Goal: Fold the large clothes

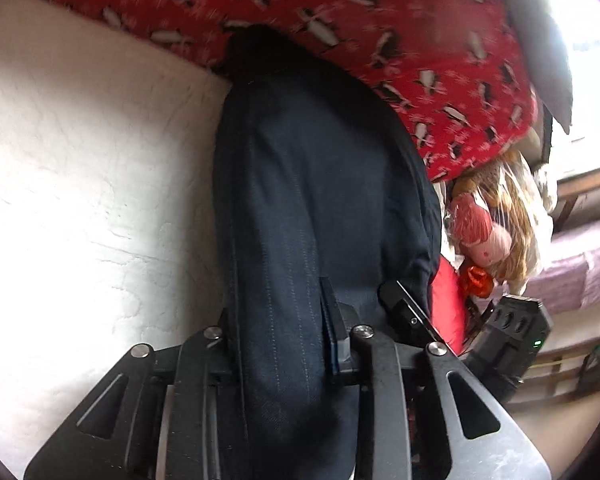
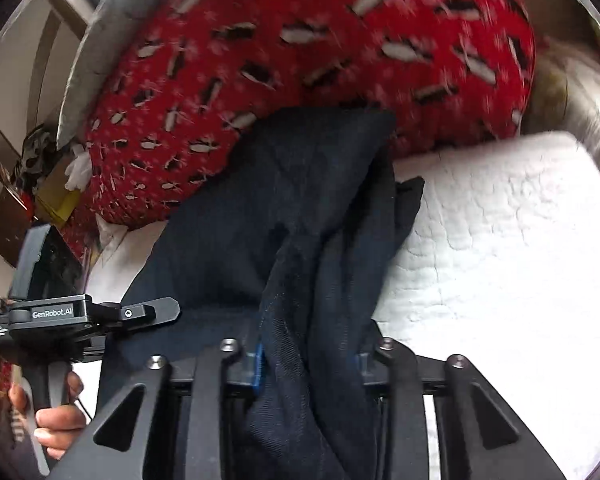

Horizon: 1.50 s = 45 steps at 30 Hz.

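A dark navy pinstriped garment [image 1: 320, 200] hangs stretched from both grippers over a white quilted mattress [image 1: 80, 180]. My left gripper [image 1: 284, 344] is shut on the garment's edge; cloth bunches between its blue pads and drapes over the mechanism. My right gripper [image 2: 308, 356] is shut on another bunched part of the garment [image 2: 300, 208]. In the right wrist view the left gripper [image 2: 148, 312] shows at the left, held by a hand [image 2: 56, 420]. In the left wrist view the right gripper [image 1: 412, 316] shows at the garment's right edge.
A red blanket with black-and-white penguin print [image 1: 380, 40] lies bunched at the mattress's far end, also in the right wrist view [image 2: 300, 52]. A stuffed toy in plastic wrap [image 1: 488, 232] sits beside it. A purple-covered bed [image 1: 580, 268] stands at right.
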### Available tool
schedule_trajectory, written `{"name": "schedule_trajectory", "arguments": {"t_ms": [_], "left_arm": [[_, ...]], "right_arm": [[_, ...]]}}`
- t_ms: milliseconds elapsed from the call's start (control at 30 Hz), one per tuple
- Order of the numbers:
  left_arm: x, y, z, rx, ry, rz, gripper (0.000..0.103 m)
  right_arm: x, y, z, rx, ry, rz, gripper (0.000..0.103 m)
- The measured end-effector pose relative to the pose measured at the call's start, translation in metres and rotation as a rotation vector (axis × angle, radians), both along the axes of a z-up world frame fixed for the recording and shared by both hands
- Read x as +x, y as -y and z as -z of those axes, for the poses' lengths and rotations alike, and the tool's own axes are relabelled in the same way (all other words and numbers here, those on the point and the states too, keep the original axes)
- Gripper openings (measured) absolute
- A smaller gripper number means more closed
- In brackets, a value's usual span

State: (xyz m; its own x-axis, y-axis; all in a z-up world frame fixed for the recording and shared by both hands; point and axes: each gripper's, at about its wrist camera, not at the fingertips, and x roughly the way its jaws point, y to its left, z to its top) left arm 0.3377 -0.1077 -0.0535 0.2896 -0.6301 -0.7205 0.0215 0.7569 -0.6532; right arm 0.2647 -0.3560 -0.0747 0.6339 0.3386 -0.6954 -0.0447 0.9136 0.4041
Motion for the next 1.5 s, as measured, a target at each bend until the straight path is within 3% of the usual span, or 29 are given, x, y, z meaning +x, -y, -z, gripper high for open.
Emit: {"name": "schedule_trajectory", "arguments": {"t_ms": [100,300,400,500,567,633,700,833,1000,1100,1167,1233,1267,1367,1500], "left_arm": [[-0.017,-0.014,-0.015,0.023,0.031,-0.008,0.024],[-0.082,-0.075,-0.044,0.071,0.097,-0.037,0.024],[-0.121,-0.105,-0.034,0.111,0.077,-0.057,0.026],[-0.145,-0.120,0.002,0.194,-0.008,-0.074,0.038],[-0.155,-0.131,0.021,0.182,-0.061,-0.091,0.042],[-0.164,-0.141,0.009,0.158,-0.043,-0.110,0.043],[-0.168,-0.143,-0.012,0.198,0.020,-0.112,0.043],[-0.164,-0.130,-0.050,0.331,0.179,-0.122,0.044],[-0.135,-0.107,-0.045,0.453,0.215,-0.119,0.046],[-0.118,-0.108,-0.015,0.456,0.138,-0.130,0.046],[-0.115,-0.111,0.006,0.444,0.105,-0.150,0.056],[-0.113,-0.113,0.016,0.411,0.100,-0.158,0.072],[-0.112,-0.115,0.020,0.395,0.090,-0.170,0.074],[-0.114,-0.119,0.020,0.376,0.080,-0.179,0.076],[-0.141,-0.119,-0.003,0.399,0.111,-0.185,0.075]], "right_arm": [[-0.015,-0.017,-0.014,-0.031,0.016,0.010,0.026],[-0.060,-0.062,-0.034,0.057,0.038,-0.031,0.026],[-0.092,-0.087,-0.023,0.157,0.031,-0.048,0.028],[-0.114,-0.116,0.010,0.217,-0.049,-0.052,0.034],[-0.125,-0.127,0.032,0.167,-0.089,-0.033,0.048],[-0.133,-0.127,0.036,0.163,-0.115,-0.006,0.050],[-0.140,-0.118,0.023,0.165,-0.114,0.040,0.050],[-0.145,-0.106,-0.023,0.146,-0.002,0.145,0.053],[-0.119,-0.150,-0.059,0.048,0.152,0.040,0.048],[-0.097,-0.173,-0.046,-0.047,0.150,-0.016,0.036],[-0.080,-0.178,-0.020,-0.130,0.089,-0.012,0.025],[-0.065,-0.176,0.016,-0.262,0.003,0.014,0.024],[-0.059,-0.175,0.024,-0.304,-0.005,0.033,0.029],[-0.061,-0.154,0.031,-0.209,-0.008,0.069,0.033],[-0.081,-0.144,0.014,-0.200,-0.018,0.099,0.037]]}}
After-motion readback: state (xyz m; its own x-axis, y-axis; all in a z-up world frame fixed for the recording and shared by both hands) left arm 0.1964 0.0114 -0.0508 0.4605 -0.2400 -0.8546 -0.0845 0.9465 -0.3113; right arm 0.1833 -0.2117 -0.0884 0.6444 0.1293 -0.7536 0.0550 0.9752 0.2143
